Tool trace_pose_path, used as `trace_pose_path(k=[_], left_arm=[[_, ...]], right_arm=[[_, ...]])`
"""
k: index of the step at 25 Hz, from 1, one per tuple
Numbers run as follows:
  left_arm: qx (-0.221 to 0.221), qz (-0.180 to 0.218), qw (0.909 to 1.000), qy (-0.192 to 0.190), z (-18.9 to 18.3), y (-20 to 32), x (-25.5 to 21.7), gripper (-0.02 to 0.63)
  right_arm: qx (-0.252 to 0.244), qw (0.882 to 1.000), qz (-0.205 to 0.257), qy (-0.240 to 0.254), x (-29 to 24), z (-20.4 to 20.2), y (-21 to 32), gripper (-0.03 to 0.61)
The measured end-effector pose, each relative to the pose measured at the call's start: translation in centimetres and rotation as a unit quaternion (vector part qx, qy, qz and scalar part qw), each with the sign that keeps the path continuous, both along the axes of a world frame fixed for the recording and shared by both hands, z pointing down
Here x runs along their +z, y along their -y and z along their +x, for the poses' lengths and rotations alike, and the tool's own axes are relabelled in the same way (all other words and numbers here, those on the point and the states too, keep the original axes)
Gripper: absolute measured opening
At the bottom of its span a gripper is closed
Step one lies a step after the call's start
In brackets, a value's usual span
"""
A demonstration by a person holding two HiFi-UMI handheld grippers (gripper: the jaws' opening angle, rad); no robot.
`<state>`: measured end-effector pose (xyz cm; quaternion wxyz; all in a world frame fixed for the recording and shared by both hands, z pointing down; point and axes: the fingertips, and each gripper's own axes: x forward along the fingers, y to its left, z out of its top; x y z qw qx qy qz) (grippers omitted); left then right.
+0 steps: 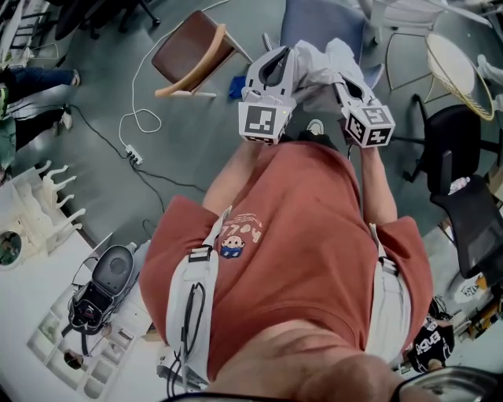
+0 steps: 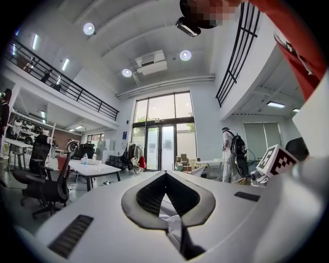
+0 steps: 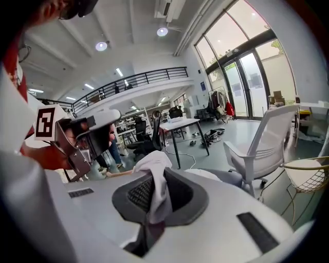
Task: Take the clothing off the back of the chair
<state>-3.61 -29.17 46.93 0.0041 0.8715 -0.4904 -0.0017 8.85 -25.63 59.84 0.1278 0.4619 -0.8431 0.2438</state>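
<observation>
Both forearms (image 1: 236, 169) reached straight ahead toward 12 o'clock, side by side. The left gripper (image 1: 273, 63) had its jaws pressed together on a fold of the pale clothing (image 1: 314, 82). The right gripper (image 1: 343, 74), at its 3 o'clock, also pinched the cloth tightly. The clothing hung between them, bunched up in front of the blue-grey chair (image 1: 314, 20).

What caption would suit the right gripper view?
Right gripper pinching a fold of white clothing, with a white chair beyond.
</observation>
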Motion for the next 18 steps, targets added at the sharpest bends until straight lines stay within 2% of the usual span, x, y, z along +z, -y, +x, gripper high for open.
trace_pose_path(k=[6, 9, 14, 18], left_arm=[[-0.021, 0.005, 0.9998, -0.003, -0.5, 0.5, -2.1, 0.014], [-0.028, 0.006, 0.9996, -0.003, -0.6, 0.5, -2.7, 0.014], [-0.033, 0.009, 0.9993, -0.015, -0.6, 0.6, -3.9, 0.014], [-0.039, 0.025, 0.9987, -0.021, -0.9, 0.6, -5.9, 0.014]], right_arm=[[0.015, 0.997, 0.074, -0.026, -4.8, 0.4, 0.5, 0.034], [0.028, 0.992, 0.114, -0.043, -7.0, 0.6, 0.7, 0.034], [0.052, 0.984, 0.166, -0.036, -11.4, 1.3, 1.3, 0.034], [0.074, 0.973, 0.214, -0.039, -16.0, 2.1, 1.8, 0.034]])
